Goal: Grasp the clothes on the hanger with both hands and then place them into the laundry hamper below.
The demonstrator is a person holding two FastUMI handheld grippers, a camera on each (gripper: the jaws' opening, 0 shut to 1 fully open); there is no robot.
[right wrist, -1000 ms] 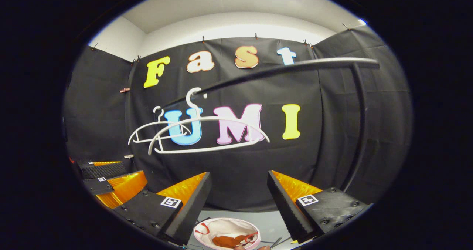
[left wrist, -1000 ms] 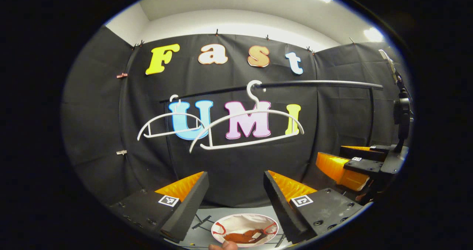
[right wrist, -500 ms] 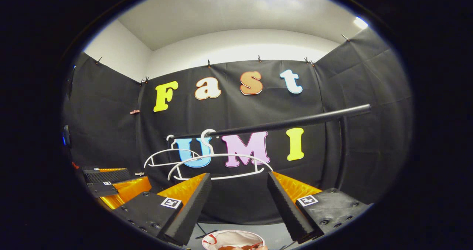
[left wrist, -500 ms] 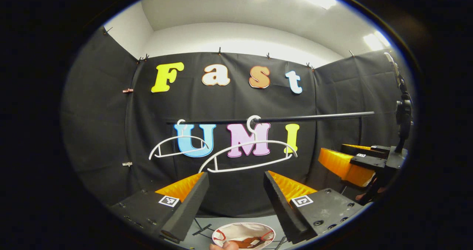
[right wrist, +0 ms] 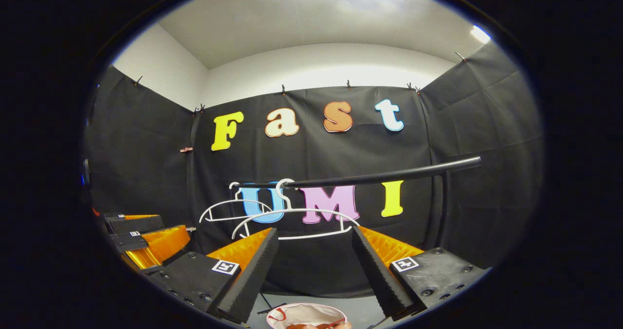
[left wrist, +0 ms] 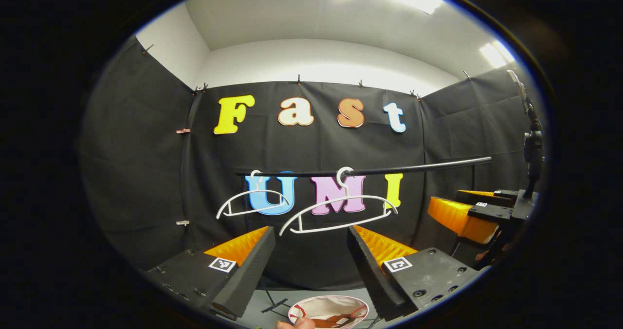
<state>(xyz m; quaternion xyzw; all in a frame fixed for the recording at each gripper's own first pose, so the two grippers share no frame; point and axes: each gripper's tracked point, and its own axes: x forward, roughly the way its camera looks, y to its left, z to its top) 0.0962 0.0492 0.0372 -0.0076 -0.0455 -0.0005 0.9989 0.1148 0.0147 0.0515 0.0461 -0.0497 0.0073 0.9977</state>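
the rust-orange clothes (left wrist: 325, 321) lie crumpled in the white, red-trimmed hamper (left wrist: 311, 306) on the floor below — two bare white hangers (left wrist: 336, 212) hang on the black rail (left wrist: 418, 166). my left gripper (left wrist: 310, 256) and right gripper (right wrist: 314, 258) both gape empty, open air before the hangers

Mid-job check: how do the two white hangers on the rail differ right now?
The near hanger looks larger and hangs lower along the rail; the far hanger looks smaller and sits at the rail's end. The near hanger's bar tilts more than the far hanger's. Both are white, bare of clothes and hooked on the same rail.
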